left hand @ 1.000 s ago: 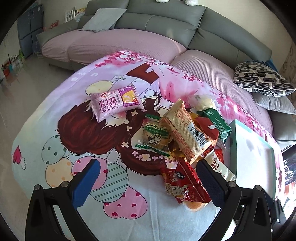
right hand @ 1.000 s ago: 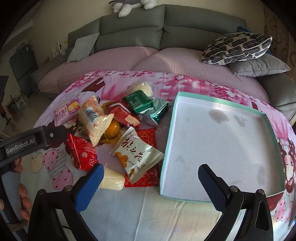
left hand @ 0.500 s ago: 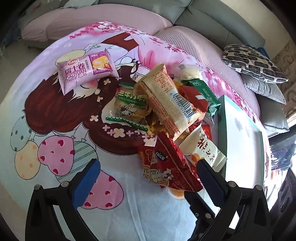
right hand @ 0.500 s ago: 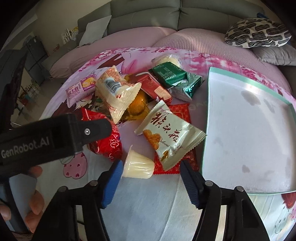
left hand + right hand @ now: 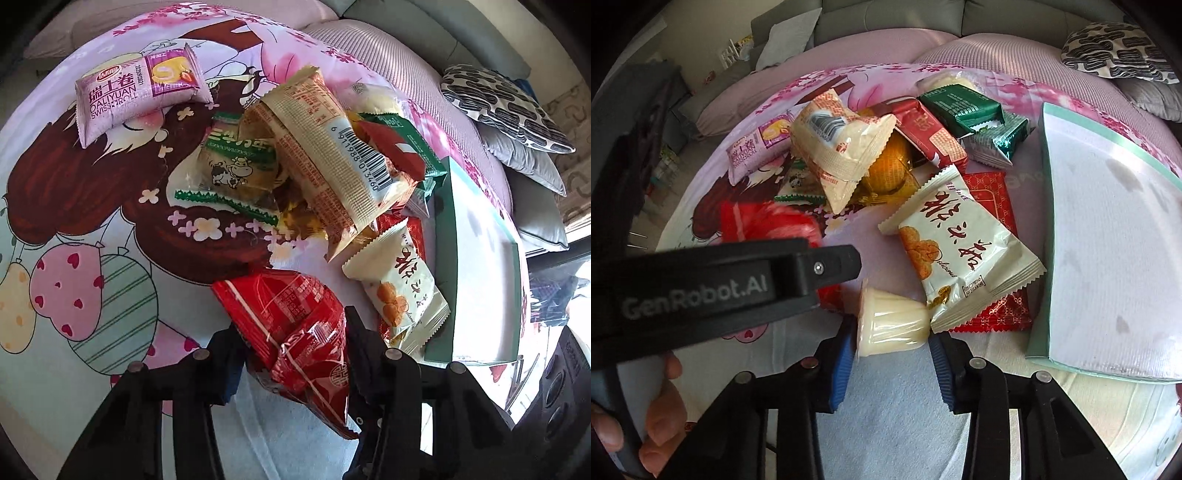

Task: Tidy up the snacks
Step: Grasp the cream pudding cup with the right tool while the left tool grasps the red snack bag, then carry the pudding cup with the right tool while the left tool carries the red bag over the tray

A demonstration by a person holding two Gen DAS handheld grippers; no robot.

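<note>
Several snack packets lie heaped on a cartoon-print cloth. My left gripper is closing, and its pads press a crumpled red packet at the near edge of the heap. My right gripper is shut on a small cream jelly cup lying on its side between the blue pads. A white packet with red characters touches the cup's right end. The left gripper's black body crosses the right wrist view, with a hand below it.
A white box with a teal rim lies right of the heap. A purple Swiss roll packet, a barcoded cream packet and green packets lie farther back. A grey sofa with a patterned cushion stands behind.
Both grippers sank toward the near edge of the heap and closed from wide open. The left took the red packet, the right took the jelly cup.
</note>
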